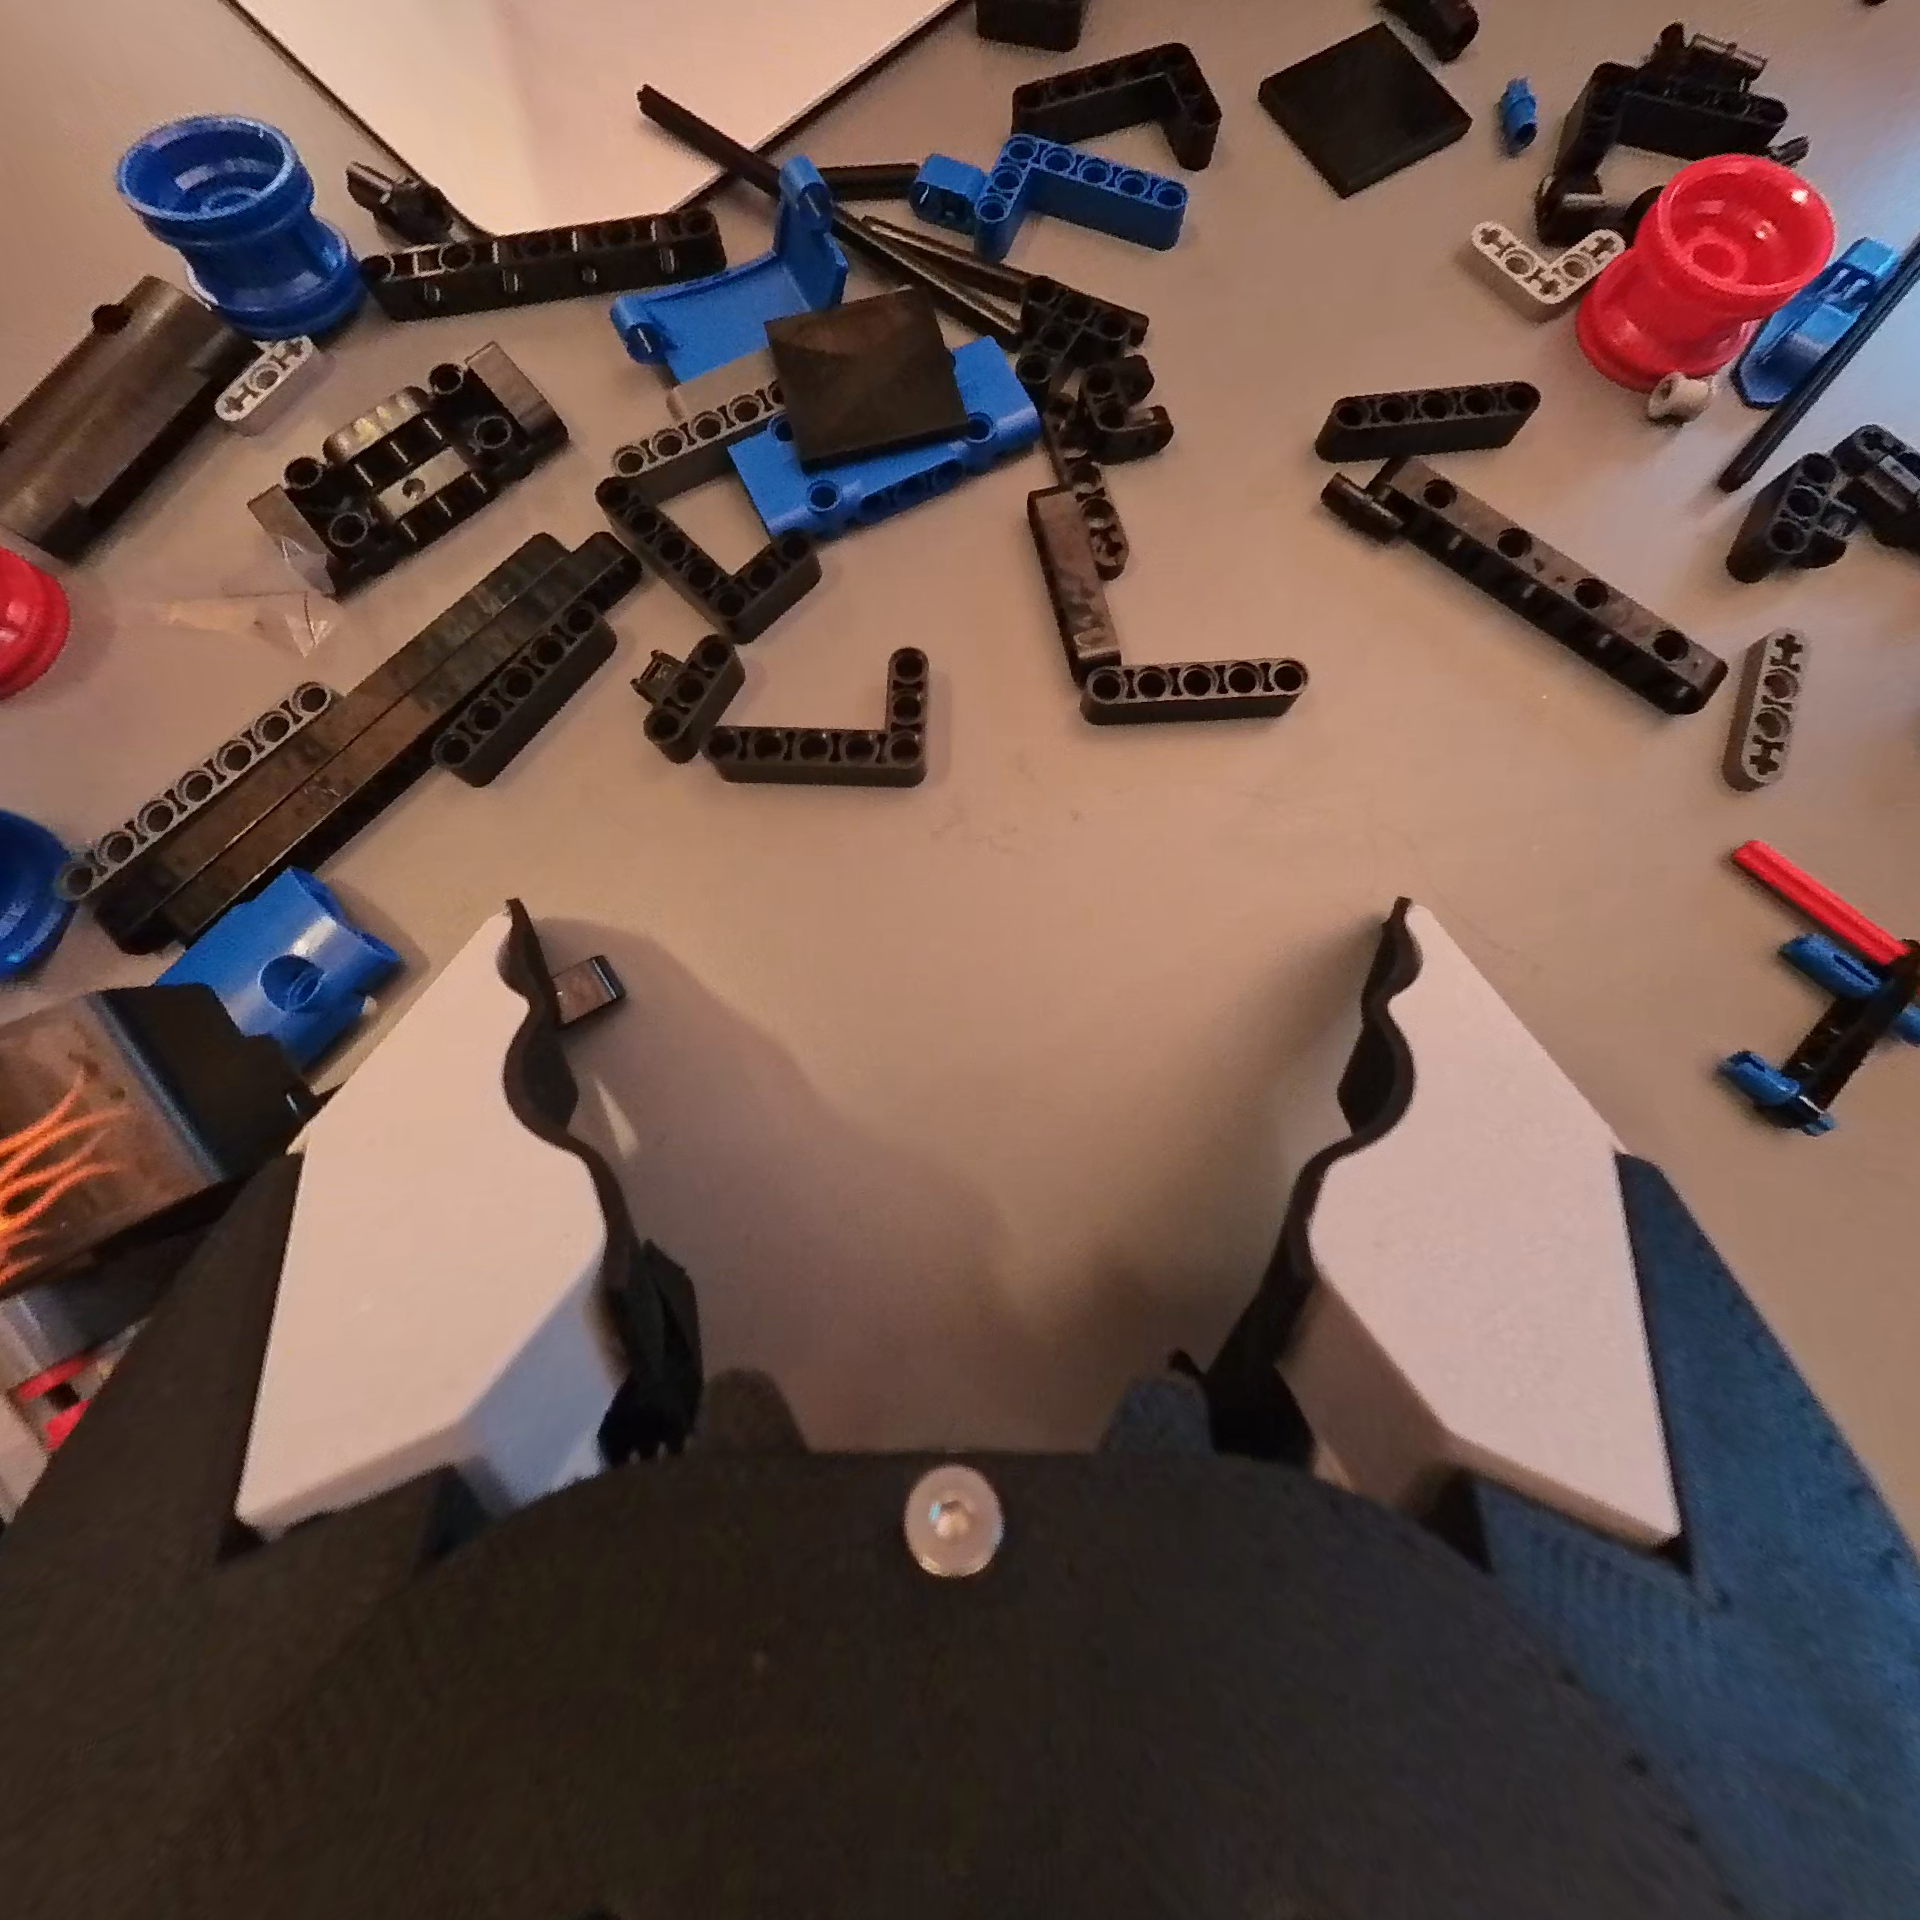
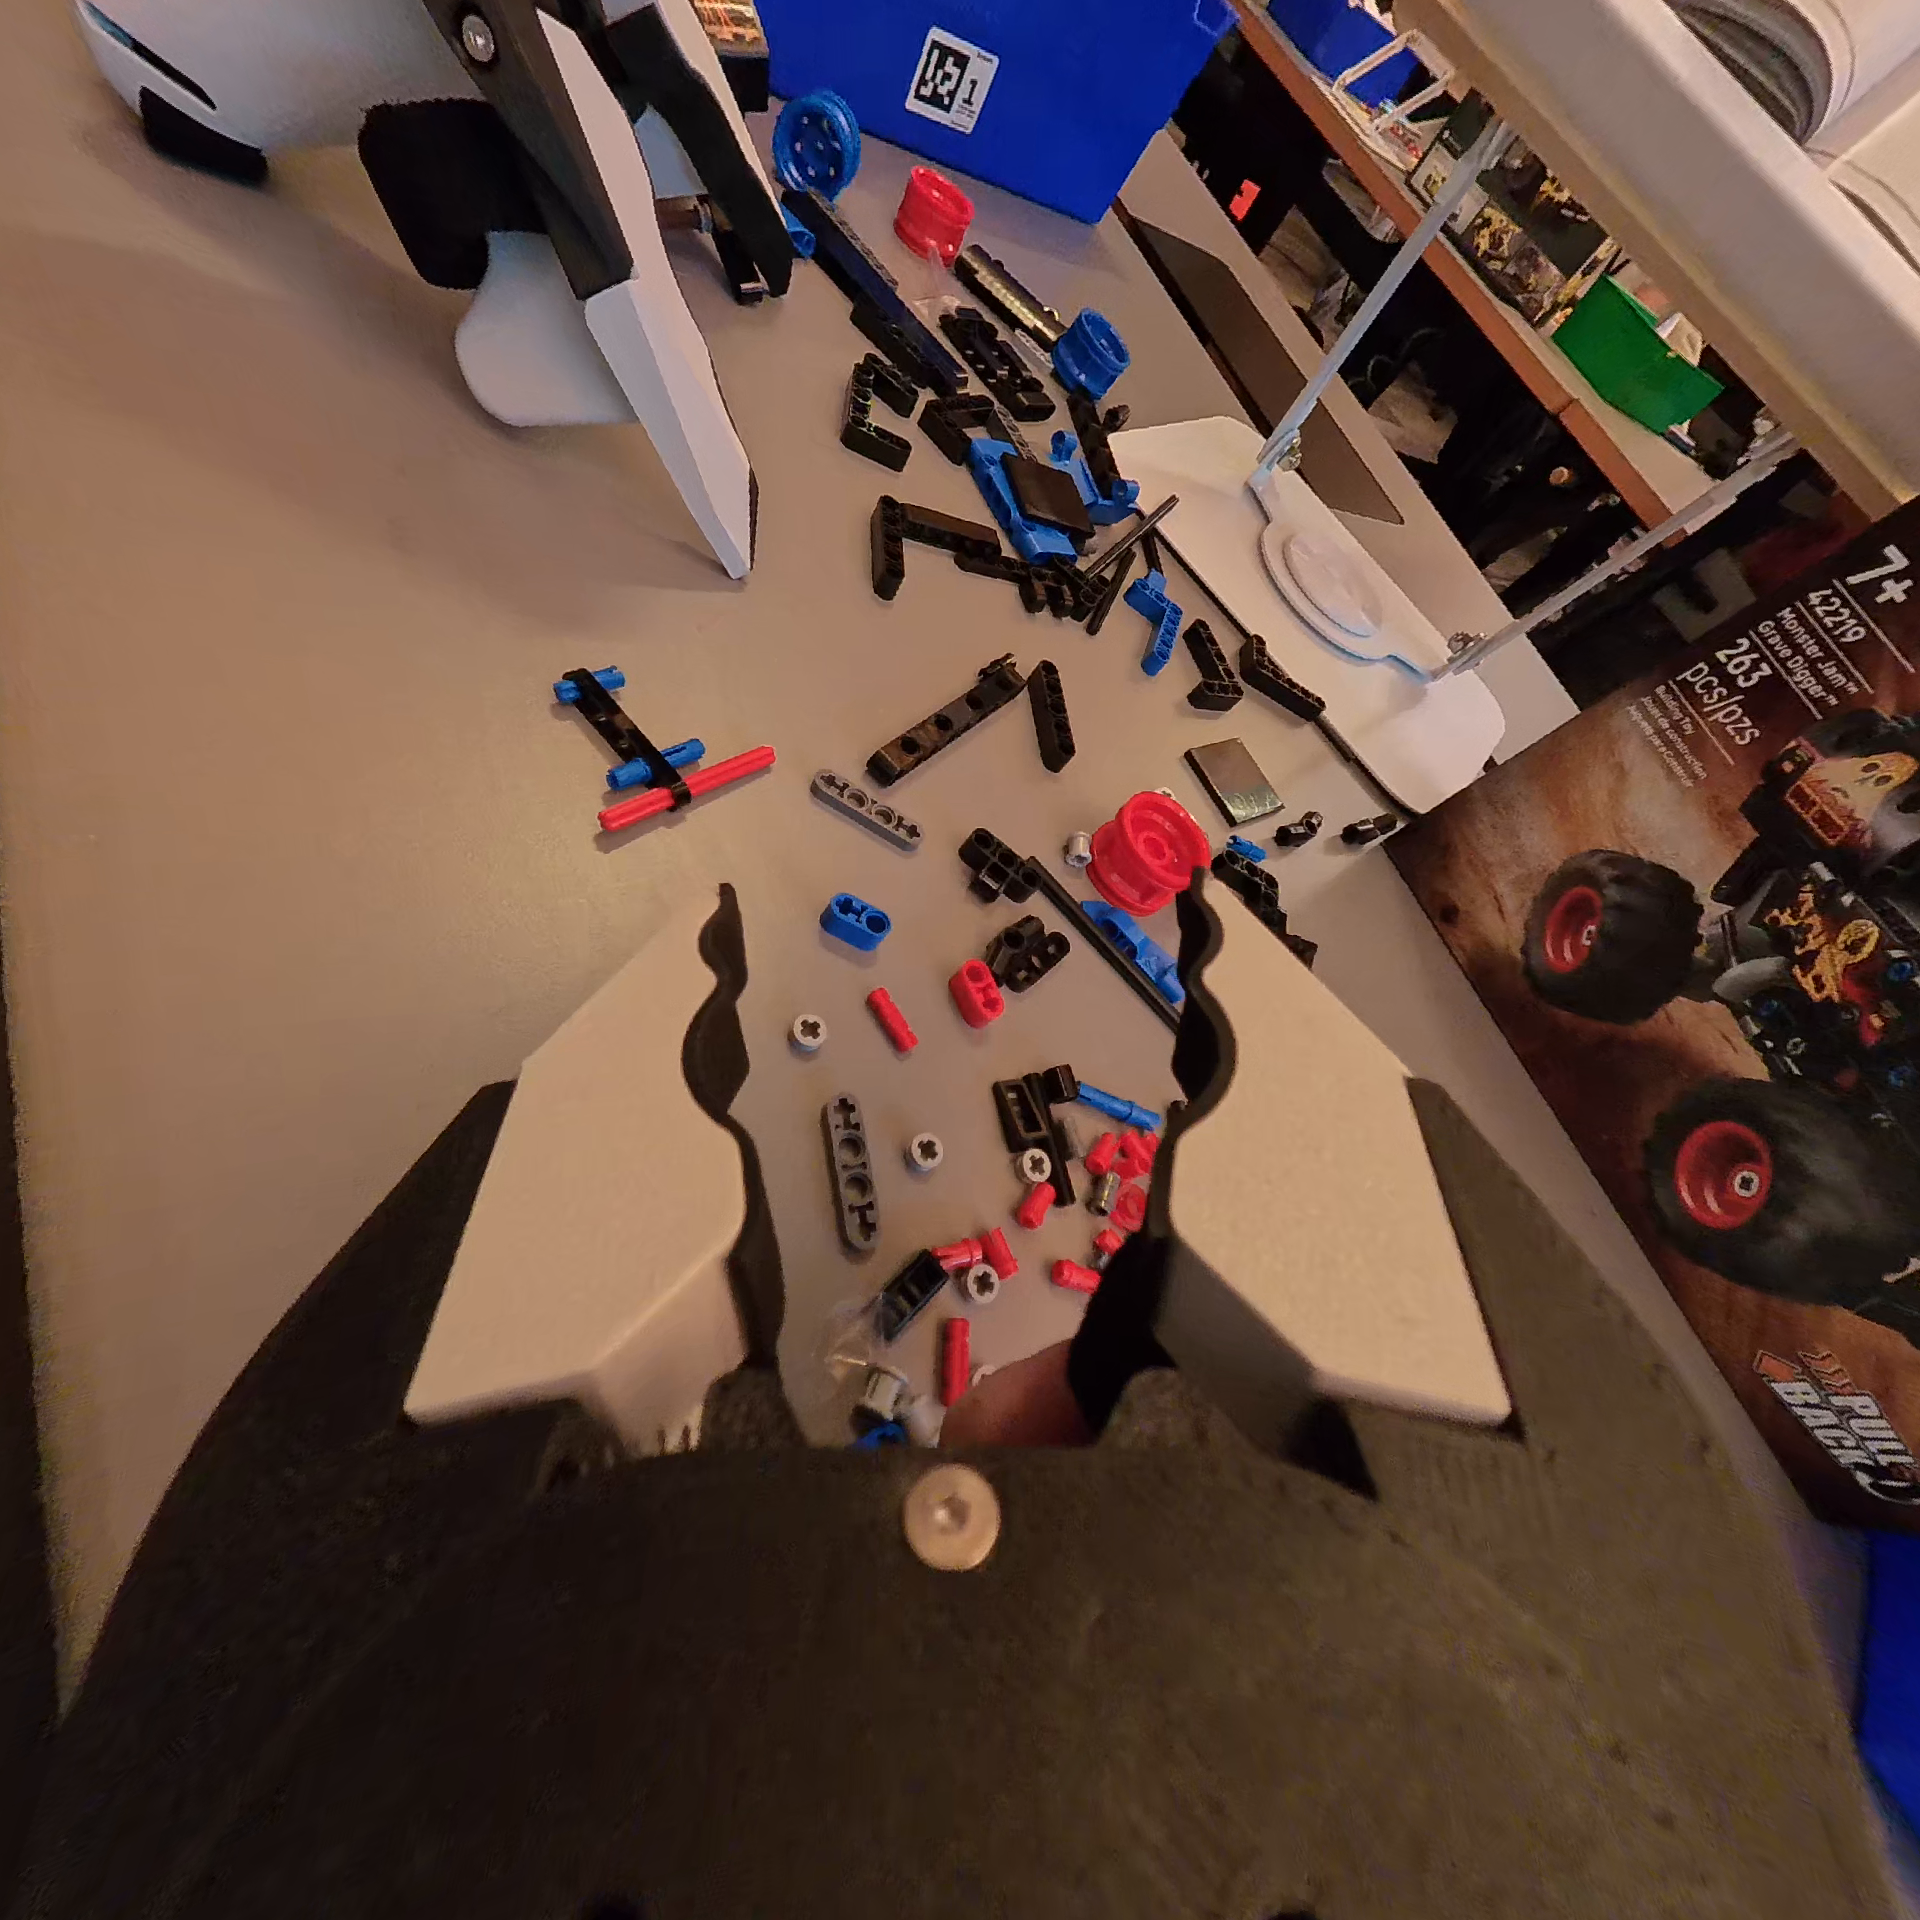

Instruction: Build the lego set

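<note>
Loose Lego Technic parts lie scattered on a grey table (image 1: 966, 862). My left gripper (image 1: 956, 914) is open and empty over a bare patch, with black L-beams (image 1: 831, 743) just ahead. A small assembly of a black beam, blue pins and a red axle (image 1: 1839, 987) lies to its right; it also shows in the right wrist view (image 2: 655, 748). My right gripper (image 2: 961, 894) is open and empty above small red pins (image 2: 894, 1018), grey bushes (image 2: 810, 1031) and a blue connector (image 2: 854, 921). The left gripper (image 2: 665, 416) shows at the upper left of the right wrist view.
Blue wheel hubs (image 1: 234, 223) and red wheel hubs (image 1: 1704, 270) stand among the beams. A white stand base (image 2: 1340, 603) sits at the right. The set's box (image 2: 1714, 987) lies at the table's right edge. A blue bin (image 2: 987, 94) stands at the back.
</note>
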The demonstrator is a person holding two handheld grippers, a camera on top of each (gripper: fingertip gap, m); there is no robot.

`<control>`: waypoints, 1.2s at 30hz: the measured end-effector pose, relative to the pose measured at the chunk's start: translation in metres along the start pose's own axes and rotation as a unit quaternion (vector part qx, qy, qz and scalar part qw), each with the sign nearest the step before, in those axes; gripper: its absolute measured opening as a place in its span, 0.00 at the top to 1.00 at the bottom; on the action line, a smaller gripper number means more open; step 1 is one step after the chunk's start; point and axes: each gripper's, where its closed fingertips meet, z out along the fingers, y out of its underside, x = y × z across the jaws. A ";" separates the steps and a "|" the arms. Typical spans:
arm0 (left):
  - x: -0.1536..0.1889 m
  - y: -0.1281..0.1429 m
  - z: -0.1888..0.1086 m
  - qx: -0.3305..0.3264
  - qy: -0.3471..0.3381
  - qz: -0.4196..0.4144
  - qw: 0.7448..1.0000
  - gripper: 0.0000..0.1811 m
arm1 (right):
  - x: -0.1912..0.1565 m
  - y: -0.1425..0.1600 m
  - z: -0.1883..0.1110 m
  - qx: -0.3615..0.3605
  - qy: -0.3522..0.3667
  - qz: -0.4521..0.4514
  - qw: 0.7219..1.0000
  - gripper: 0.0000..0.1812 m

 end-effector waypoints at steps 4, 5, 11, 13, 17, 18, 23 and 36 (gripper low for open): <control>0.000 0.000 0.000 0.000 0.000 0.000 1.000 0.18 | 0.002 0.002 0.001 -0.004 0.005 0.000 1.000 0.55; 0.000 0.000 0.000 0.000 0.000 0.000 1.000 0.18 | 0.002 0.002 0.001 -0.004 0.005 0.002 1.000 0.55; 0.000 0.000 0.000 0.000 0.000 0.000 1.000 0.18 | 0.005 0.006 0.005 -0.017 0.018 -0.004 1.000 0.55; 0.000 0.000 0.000 0.000 0.000 0.000 1.000 0.18 | 0.008 0.008 0.005 -0.019 0.028 -0.002 0.999 0.56; 0.000 0.000 0.000 0.000 0.000 0.000 1.000 0.18 | 0.017 0.009 0.005 -0.018 0.048 0.014 0.999 0.58; 0.000 0.000 0.000 0.000 0.000 0.000 1.000 0.18 | 0.020 0.010 0.005 -0.020 0.053 0.015 0.998 0.59; 0.000 0.000 0.000 0.000 0.000 0.000 1.000 0.18 | 0.028 0.015 0.005 -0.035 0.079 0.011 0.996 0.61; 0.000 0.000 0.000 0.000 0.000 0.000 1.000 0.18 | 0.035 0.024 0.006 -0.057 0.096 0.010 0.994 0.62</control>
